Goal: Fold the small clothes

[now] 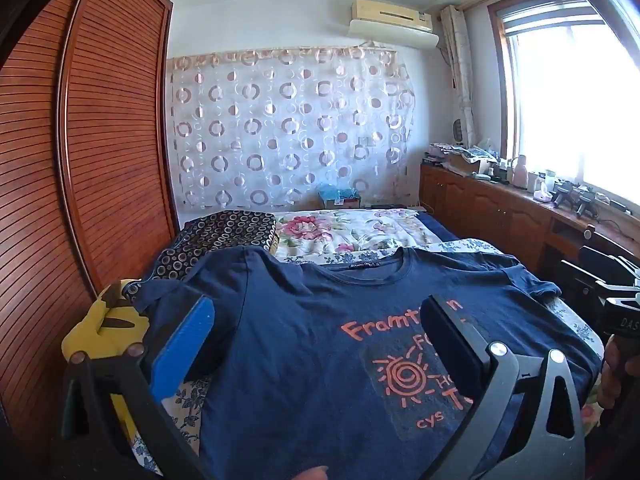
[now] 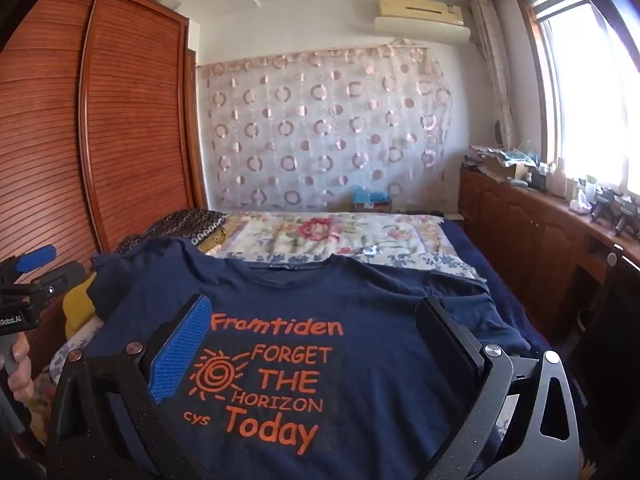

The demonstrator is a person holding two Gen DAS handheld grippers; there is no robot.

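Observation:
A navy T-shirt [image 1: 280, 380] with orange print lies spread flat, front up, on the bed, its collar at the far side. In the left wrist view my left gripper [image 1: 320, 302] hovers over the shirt's left half, jaws wide open with nothing between them. Its blue pad [image 1: 184, 344] is above the left sleeve. In the right wrist view my right gripper [image 2: 316, 302] is open over the T-shirt [image 2: 380, 288], straddling the printed words. The right gripper [image 1: 618, 296] shows at the right edge of the left view, and the left gripper [image 2: 32, 272] at the left edge of the right view.
A slatted wooden wardrobe [image 1: 80, 160] stands close on the left. A yellow object [image 1: 104, 328] and a dark ring-patterned cushion [image 1: 224, 232] lie by the shirt's left sleeve. A floral quilt [image 1: 344, 232] lies beyond the collar. A cluttered wooden cabinet [image 2: 540, 232] runs under the window.

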